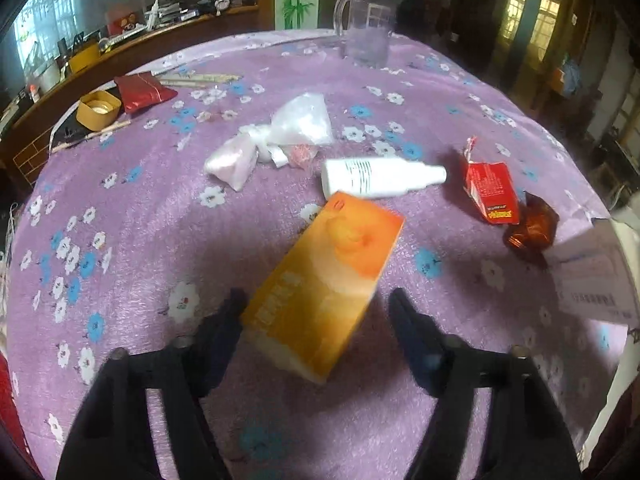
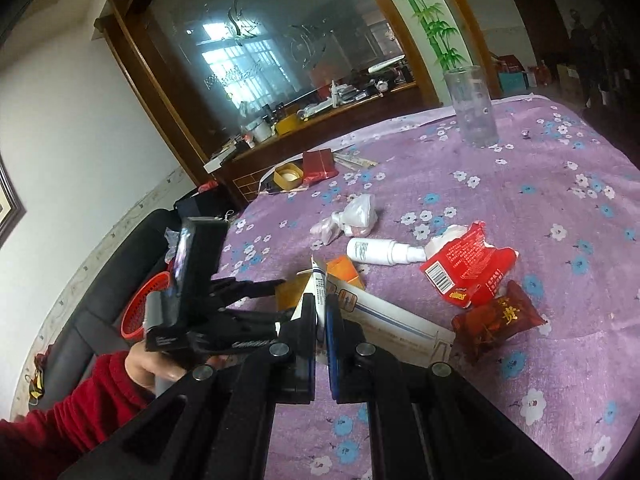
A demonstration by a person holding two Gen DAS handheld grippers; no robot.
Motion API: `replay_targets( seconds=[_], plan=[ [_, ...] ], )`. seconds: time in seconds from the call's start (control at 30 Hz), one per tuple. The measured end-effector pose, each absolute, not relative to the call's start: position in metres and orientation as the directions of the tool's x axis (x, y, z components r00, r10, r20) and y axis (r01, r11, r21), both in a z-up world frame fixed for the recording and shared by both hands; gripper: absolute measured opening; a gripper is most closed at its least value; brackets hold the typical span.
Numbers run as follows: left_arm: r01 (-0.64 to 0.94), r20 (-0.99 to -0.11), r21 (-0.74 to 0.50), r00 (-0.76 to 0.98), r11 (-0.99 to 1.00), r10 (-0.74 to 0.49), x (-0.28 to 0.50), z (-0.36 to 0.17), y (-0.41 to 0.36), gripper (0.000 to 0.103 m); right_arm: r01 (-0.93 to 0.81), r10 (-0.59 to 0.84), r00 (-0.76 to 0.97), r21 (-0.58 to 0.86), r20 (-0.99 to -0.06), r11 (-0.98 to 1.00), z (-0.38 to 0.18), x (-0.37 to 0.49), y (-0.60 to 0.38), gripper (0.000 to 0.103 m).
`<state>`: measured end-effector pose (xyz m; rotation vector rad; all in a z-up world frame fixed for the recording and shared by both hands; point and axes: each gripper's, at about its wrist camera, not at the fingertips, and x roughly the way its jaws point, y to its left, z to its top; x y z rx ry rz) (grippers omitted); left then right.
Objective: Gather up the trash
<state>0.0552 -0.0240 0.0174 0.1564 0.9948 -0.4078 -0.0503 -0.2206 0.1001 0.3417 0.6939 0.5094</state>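
Left fingers are apart, straddling the near end of the orange box. One looks right at the box's side and the other has a clear gap, so nothing's clamped. Over on the right gripper, the jaws are pinched together on a long white carton, a thin flap of it sticking up between the pads. The rest of the carton looks to be lying on the table behind the fingers, can't tell for sure.

The orange box lies flat on the purple flowered tablecloth toward the near edge of the table, angled away. It's light cardboard I'd guess, probably empty, so it'll crush if squeezed hard. Best bet is across the narrow width near that end, which is how the left gripper is lined up.

Just past it is a white plastic bottle on its side. It's round and smooth, so it'd likely roll or slip; grab it mid-body. To its right, toward the table's right edge, are a torn red carton and a brown snack wrapper, both floppy. Behind the bottle, mid-table, is a clump of crumpled clear plastic bags, weightless and slidey.

Far edge has a clear plastic mug, probably not trash. A red basket sits off the table's left side.
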Motion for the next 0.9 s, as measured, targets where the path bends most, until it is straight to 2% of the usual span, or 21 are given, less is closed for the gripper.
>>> replay_targets(
  seconds=[0.27,0.43,0.73,0.9],
  plan=[
    [0.350,-0.813,-0.065,0.525,0.935,-0.253,0.040,0.021,-0.018,0.050,-0.308,0.533,0.660,0.457,-0.530,0.835,0.095,-0.057,-0.217,0.005],
    [0.312,-0.781,-0.091,0.566,0.946,-0.262,0.013,0.031,-0.001,0.049,-0.312,0.533,0.657,0.451,-0.533,0.836,0.094,-0.061,-0.208,0.005],
    [0.242,-0.700,-0.035,0.687,0.970,-0.197,-0.043,0.057,0.032,0.049,-0.334,0.545,0.643,0.443,-0.538,0.832,0.096,-0.065,-0.186,0.005],
    [0.220,-0.705,-0.057,0.682,0.974,-0.196,-0.059,0.056,0.053,0.049,-0.354,0.550,0.635,0.428,-0.543,0.832,0.098,-0.069,-0.169,0.005]
  ],
)
